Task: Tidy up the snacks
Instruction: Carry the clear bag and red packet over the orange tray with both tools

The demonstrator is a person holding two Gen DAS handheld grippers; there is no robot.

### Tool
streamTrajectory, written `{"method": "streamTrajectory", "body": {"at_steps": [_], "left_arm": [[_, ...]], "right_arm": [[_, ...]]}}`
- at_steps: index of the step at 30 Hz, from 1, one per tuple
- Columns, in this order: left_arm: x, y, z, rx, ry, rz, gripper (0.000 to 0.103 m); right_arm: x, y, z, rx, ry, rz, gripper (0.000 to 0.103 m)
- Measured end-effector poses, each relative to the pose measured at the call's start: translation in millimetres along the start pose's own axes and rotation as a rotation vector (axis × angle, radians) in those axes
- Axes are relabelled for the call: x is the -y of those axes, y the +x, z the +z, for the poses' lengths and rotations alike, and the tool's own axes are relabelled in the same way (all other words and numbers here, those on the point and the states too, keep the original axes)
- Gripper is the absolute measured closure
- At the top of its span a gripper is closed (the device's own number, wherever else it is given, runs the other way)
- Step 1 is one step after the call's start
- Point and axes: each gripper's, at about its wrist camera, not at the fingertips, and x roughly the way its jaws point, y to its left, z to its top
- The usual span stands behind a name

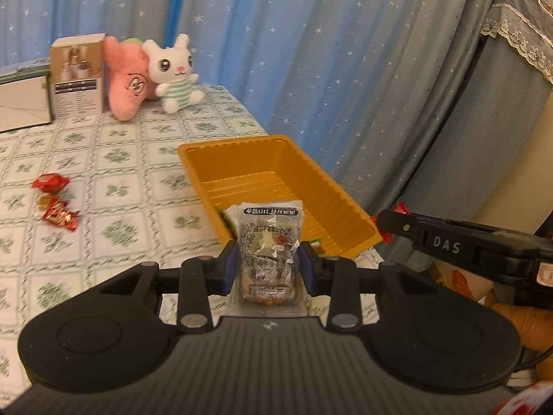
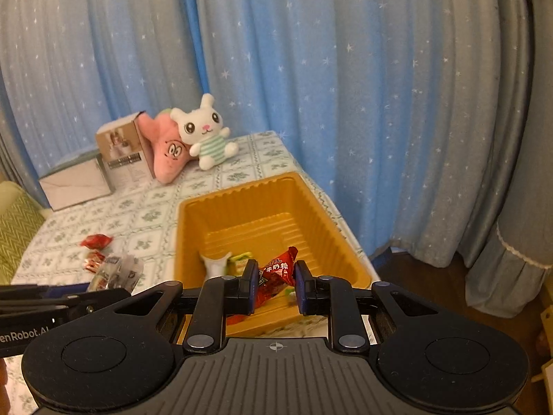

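Note:
My left gripper is shut on a clear silver-printed snack packet, held upright just short of the orange tray's near corner. My right gripper is shut on a red snack packet over the near end of the tray. A white packet and a green-yellow packet lie inside the tray. In the left wrist view the right gripper's finger comes in from the right with red wrapper showing at its tip. Two red candies lie on the tablecloth to the left.
A white plush rabbit, a pink plush and a cardboard box stand at the table's far end. Blue starred curtains hang behind. The table's right edge runs just beyond the tray. Grey furniture with lace trim stands at the right.

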Motion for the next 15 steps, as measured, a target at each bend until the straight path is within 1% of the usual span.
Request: {"method": "streamTrajectory", "body": {"at_steps": [9, 15], "left_arm": [[7.3, 44.6, 20.2, -0.029, 0.023, -0.003, 0.069], [5.0, 72.4, 29.3, -0.057, 0.035, -0.006, 0.069]], "right_arm": [[13.5, 41.6, 11.5, -0.068, -0.037, 0.030, 0.081], [16.1, 65.9, 16.2, -0.094, -0.039, 0.028, 0.081]]}}
